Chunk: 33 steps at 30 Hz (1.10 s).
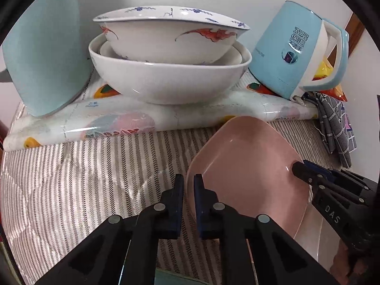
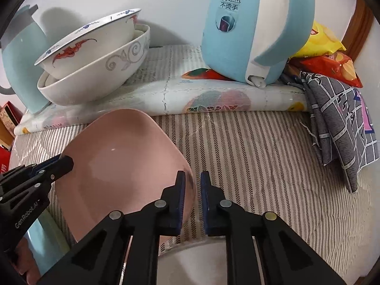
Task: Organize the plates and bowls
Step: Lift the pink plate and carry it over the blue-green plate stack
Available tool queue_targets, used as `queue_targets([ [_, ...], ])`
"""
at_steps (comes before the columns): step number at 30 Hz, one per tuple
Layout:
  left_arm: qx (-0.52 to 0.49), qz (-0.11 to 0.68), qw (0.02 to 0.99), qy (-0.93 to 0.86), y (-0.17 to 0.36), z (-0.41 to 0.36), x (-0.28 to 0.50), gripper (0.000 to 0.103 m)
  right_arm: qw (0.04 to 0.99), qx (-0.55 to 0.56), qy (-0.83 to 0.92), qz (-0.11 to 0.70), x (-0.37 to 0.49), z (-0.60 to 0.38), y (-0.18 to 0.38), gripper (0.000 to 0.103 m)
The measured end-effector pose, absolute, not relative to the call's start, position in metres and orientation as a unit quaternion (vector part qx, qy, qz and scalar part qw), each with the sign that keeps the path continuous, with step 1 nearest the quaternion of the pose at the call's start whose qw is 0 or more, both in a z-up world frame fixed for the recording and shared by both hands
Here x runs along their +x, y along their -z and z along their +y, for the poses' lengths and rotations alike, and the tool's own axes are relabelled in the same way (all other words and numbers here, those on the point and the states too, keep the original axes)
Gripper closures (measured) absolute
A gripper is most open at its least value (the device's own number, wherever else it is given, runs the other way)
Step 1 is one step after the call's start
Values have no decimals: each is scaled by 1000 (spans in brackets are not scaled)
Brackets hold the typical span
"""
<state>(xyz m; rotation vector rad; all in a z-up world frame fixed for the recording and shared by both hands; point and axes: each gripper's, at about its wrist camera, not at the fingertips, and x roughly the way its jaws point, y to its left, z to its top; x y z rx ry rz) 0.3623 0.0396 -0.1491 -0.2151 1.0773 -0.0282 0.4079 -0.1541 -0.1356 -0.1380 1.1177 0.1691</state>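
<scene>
Both claws [image 1: 188, 185] [image 2: 192, 182] grip pink plate [image 1: 247, 166].

The pink plate [image 1: 247, 166] looked like smooth, glossy glazed ceramic, catching small highlights. The stacked white bowls [image 1: 166, 71] were also shiny glazed ceramic, the top one painted with red and blue motifs. The light blue kettle [image 2: 249, 35] appeared to be smooth, semi-matt plastic. The striped tablecloth [image 2: 249, 154] was woven fabric with a coarse herringbone texture. The floral mat [image 1: 154, 116] had a glossy, creased plastic-like surface. Both grippers' fingers [image 1: 177, 204] were matt black plastic with metal rivets.
</scene>
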Motion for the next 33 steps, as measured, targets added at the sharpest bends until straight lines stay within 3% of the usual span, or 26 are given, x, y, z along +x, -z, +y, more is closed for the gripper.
queue_targets([
  [14,-115,503,856,28,146,43,361,96,845,-77,-85,522,413,-150,140,95],
  [33,-117,475,872,3,83,51,337,96,876,-57,-88,471,382,-139,80,95],
])
